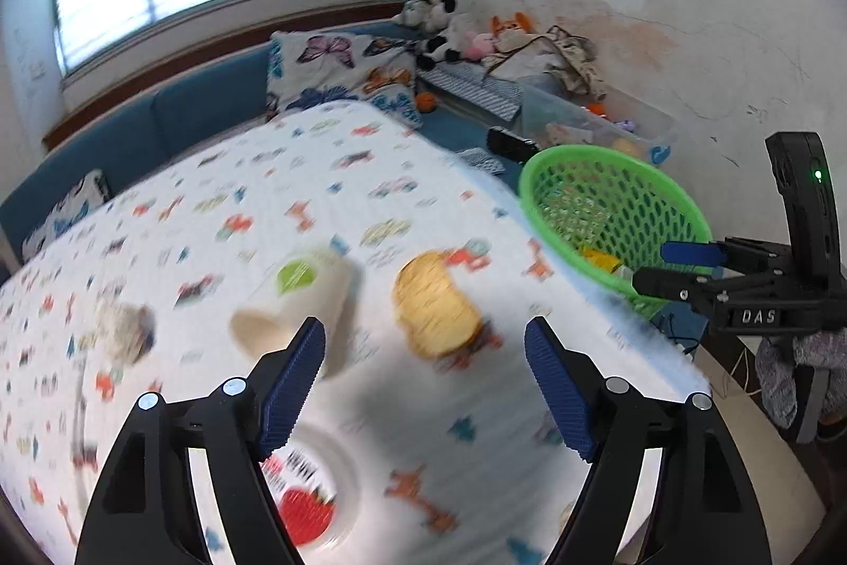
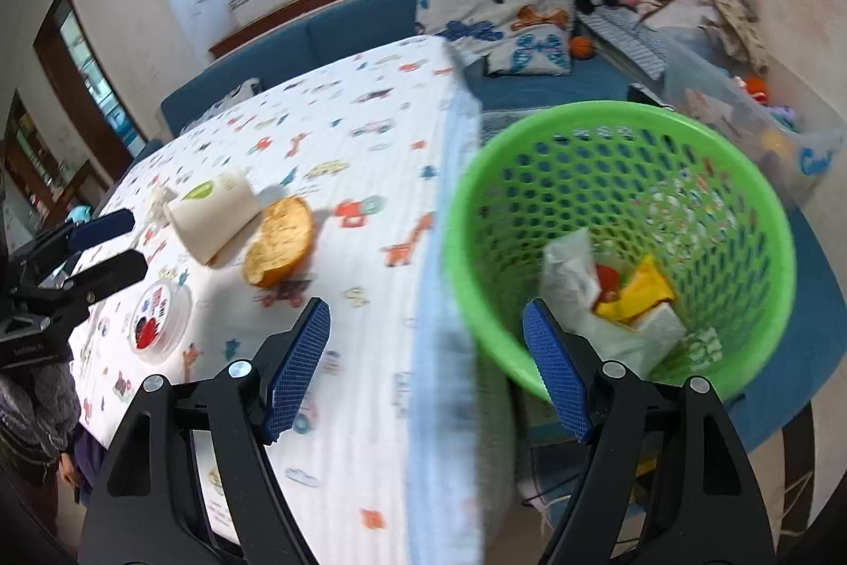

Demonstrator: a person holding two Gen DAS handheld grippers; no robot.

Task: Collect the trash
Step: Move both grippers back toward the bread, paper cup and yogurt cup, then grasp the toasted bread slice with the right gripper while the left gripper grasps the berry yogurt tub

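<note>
In the left wrist view, the left gripper (image 1: 425, 377) hovers above the table covered with a white cloth printed with small coloured animals (image 1: 328, 173), its blue-padded jaws spread wide and holding nothing. Just beyond them lie a tipped-over white paper cup with a green label (image 1: 296, 300) and, to its right, a round orange-yellow peel (image 1: 436, 303). A crumpled tissue (image 1: 123, 331) sits far left, a piece this view alone shows clearly. A round clear lid with a red print (image 1: 312, 491) lies near, between the fingers. At the right table edge stands the green perforated plastic basket (image 1: 619, 205), with the right gripper (image 1: 672, 266) beside its rim.

The right wrist view looks into the basket (image 2: 624, 125), revealing its contents: white crumpled paper (image 2: 574, 271) and a yellow wrapper (image 2: 638, 292). The right gripper (image 2: 426, 366) is likewise wide open and empty. The cup (image 2: 212, 213), peel (image 2: 280, 242) and lid (image 2: 159, 316) lie to the left, with the left gripper (image 2: 114, 242) beside them.
</note>
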